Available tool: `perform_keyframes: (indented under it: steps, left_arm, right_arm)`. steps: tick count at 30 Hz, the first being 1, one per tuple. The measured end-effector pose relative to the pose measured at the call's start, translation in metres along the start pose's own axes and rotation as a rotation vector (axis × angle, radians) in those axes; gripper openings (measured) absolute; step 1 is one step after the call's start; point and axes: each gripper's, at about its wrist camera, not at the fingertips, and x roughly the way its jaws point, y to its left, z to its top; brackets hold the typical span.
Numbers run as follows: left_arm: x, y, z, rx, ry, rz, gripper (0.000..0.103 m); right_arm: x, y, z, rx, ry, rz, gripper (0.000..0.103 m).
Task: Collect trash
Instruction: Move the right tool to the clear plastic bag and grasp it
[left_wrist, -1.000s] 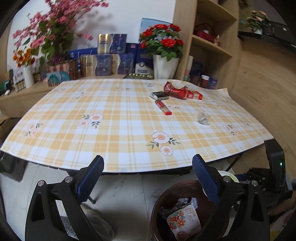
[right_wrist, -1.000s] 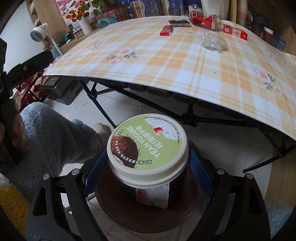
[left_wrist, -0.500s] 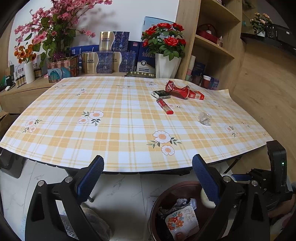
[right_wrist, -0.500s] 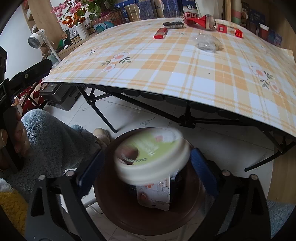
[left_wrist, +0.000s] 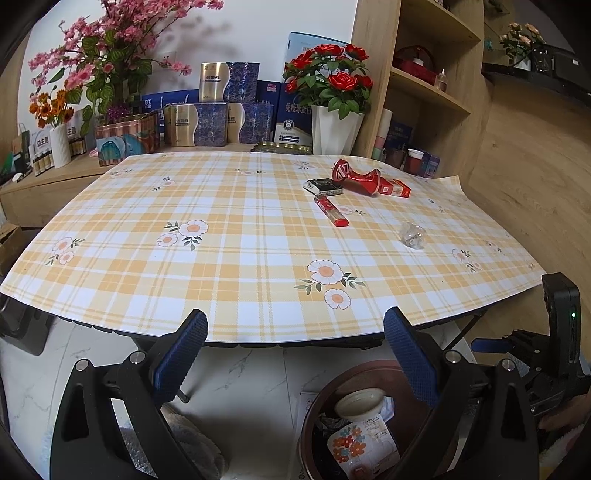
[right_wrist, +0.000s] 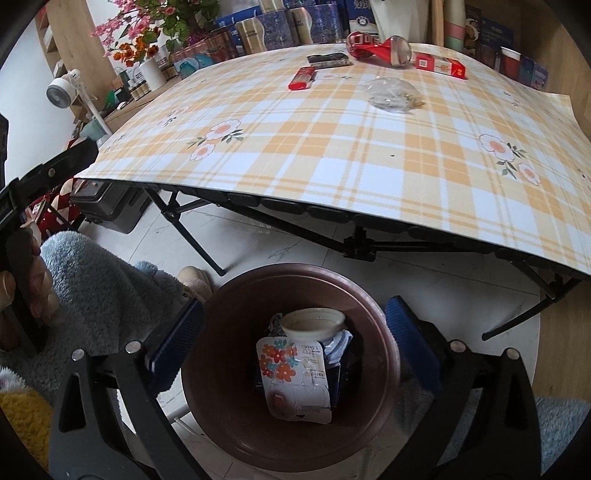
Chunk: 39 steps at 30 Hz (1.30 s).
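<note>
The worktop (left_wrist: 236, 266) wore a yellow plaid cloth with flowers. On it lay a crushed red can (left_wrist: 355, 177), a dark box (left_wrist: 323, 186) beside it, a red pack (left_wrist: 396, 188) touching the can's far end, a red lighter (left_wrist: 331, 211) nearer the middle, and a clear wrapper (left_wrist: 412, 235) apart from them. On the floor (right_wrist: 295, 247) below stood a brown bin (right_wrist: 291, 402).

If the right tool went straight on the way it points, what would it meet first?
Probably the yogurt cup in the brown bin; the right tool hangs open above it, though depth is unclear.
</note>
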Motion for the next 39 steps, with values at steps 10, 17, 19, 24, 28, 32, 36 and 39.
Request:
perform_keyframes:
  steps: [10,17,19,24,28,32,36,39]
  left_arm:
    - [0.0,-0.001,0.0,-0.005,-0.005,-0.011,0.094]
    - [0.003,0.007,0.001,-0.058,-0.002,-0.033,0.094]
    - [0.005,0.01,0.001,-0.081,0.0,-0.037,0.094]
    - [0.009,0.015,0.002,-0.118,0.003,-0.033,0.094]
    - [0.013,0.018,0.003,-0.135,0.008,-0.033,0.094]
    - [0.017,0.02,0.003,-0.142,0.022,-0.035,0.094]
    - [0.021,0.019,0.004,-0.128,0.041,-0.033,0.094]
    - [0.027,0.018,0.004,-0.127,0.059,-0.031,0.094]
  right_arm:
    - [-0.012,-0.011,0.005,0.054,-0.063,-0.019,0.097]
    - [-0.04,-0.041,0.028,0.145,-0.197,0.076,0.097]
    - [-0.046,-0.053,0.039,0.172,-0.248,0.075,0.097]
    - [-0.046,-0.077,0.084,0.117,-0.285,-0.021,0.097]
    - [-0.023,-0.091,0.118,0.081,-0.206,-0.1,0.097]
    - [-0.006,-0.093,0.143,-0.028,-0.194,-0.137,0.097]
    - [0.008,-0.086,0.161,-0.173,-0.172,-0.104,0.096]
    - [0.02,-0.085,0.171,-0.192,-0.132,-0.054,0.091]
